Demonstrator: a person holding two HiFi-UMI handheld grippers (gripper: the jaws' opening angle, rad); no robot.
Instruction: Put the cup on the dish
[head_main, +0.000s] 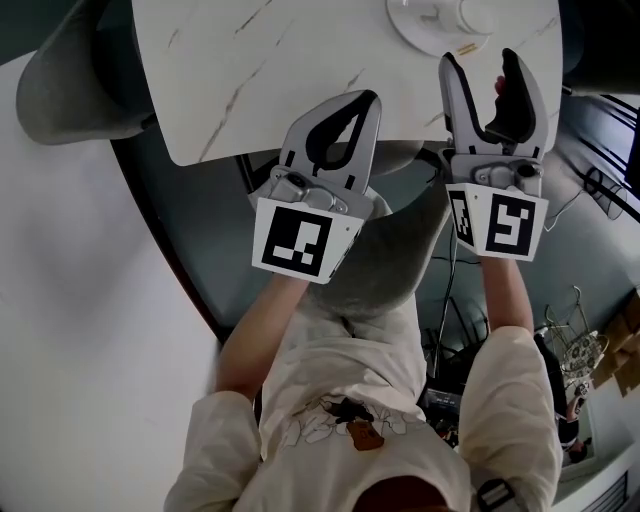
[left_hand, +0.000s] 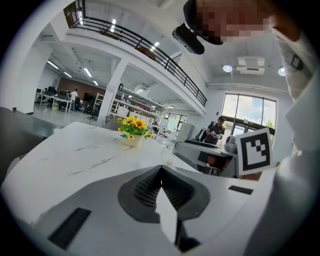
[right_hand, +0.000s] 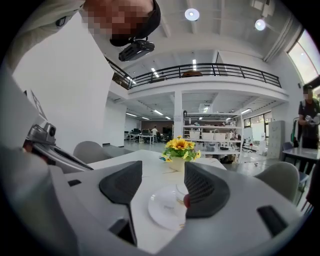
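Note:
A white dish (head_main: 425, 30) lies at the far right of the white marble table (head_main: 260, 70). A small white cup (head_main: 478, 13) stands on the dish's right part. In the right gripper view the dish (right_hand: 165, 205) shows between the jaws, and the cup (right_hand: 180, 191) is half hidden behind the right jaw. My right gripper (head_main: 478, 62) is open and empty, its tips just short of the dish (right_hand: 160, 187). My left gripper (head_main: 367, 100) is shut on nothing, over the table's near edge and left of the dish (left_hand: 161, 176).
A pot of yellow flowers (right_hand: 180, 149) stands on the table beyond the dish, also seen from the left gripper (left_hand: 133, 131). Grey chairs stand at the table's left (head_main: 70, 85) and under its near edge (head_main: 385, 260). A small yellowish scrap (head_main: 466, 47) lies by the dish rim.

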